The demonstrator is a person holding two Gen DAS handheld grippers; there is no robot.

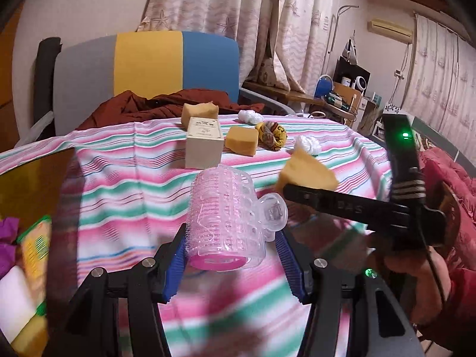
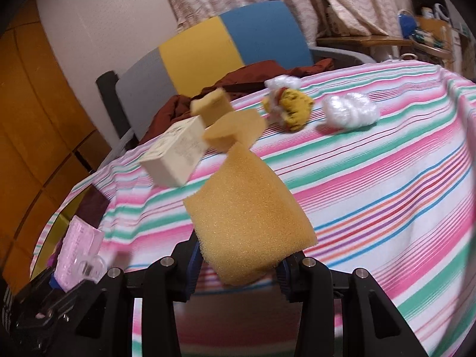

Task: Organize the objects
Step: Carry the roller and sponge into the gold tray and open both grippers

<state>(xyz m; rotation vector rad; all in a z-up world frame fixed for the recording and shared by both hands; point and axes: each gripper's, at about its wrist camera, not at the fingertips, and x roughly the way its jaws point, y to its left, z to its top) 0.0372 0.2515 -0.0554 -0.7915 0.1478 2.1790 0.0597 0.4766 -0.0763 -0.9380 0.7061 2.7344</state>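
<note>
Two loads ride in my fingers, the pink hair roller (image 1: 226,217) clamped in my left gripper (image 1: 232,255) and the yellow sponge (image 2: 247,226) squeezed in my right gripper (image 2: 238,270), and the sponge at my left's two o'clock may bump the roller loose.

At the lower centre, the left hand-held gripper (image 1: 230,255) clamps a pink hair roller (image 1: 221,220) with its clear clip. At right, the right hand-held gripper (image 1: 290,192) carries a yellow sponge (image 1: 306,172). Further up the striped desk (image 1: 119,178) stand a beige box (image 1: 203,145) and two more sponges.
</note>
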